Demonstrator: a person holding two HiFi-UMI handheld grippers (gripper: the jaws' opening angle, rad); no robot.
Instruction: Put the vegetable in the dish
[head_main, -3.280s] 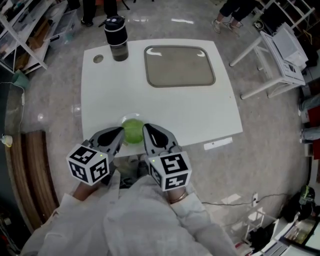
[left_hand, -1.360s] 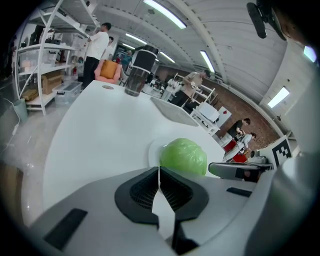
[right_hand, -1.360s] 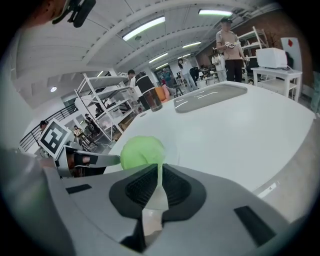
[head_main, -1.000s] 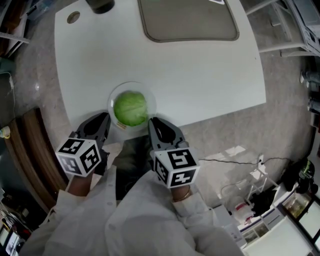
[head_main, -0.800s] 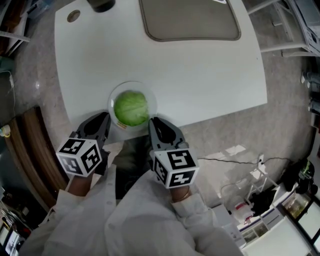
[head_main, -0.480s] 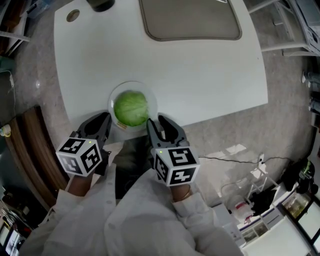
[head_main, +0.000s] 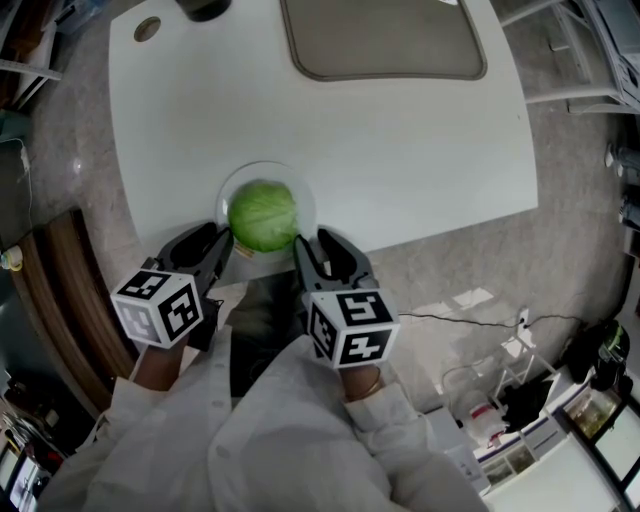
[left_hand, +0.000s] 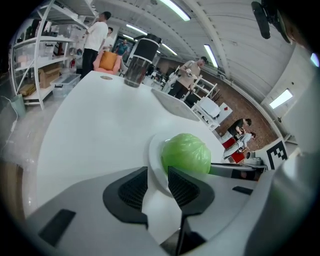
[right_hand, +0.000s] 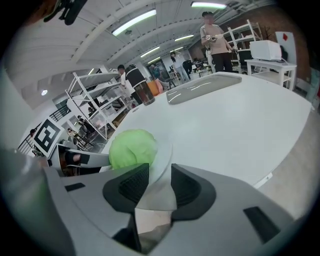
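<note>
I see the round green cabbage head (head_main: 263, 215) sitting in the shallow pale round dish (head_main: 224, 195) at the near edge of the white table (head_main: 400, 150). My left gripper (head_main: 212, 248) and right gripper (head_main: 322, 250) are both opening, jaws spread, each astride the dish rim without clamping it

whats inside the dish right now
One round green cabbage sits in the dish, filling most of it. The dish floor beneath it is covered, so anything under the cabbage cannot be seen.
</note>
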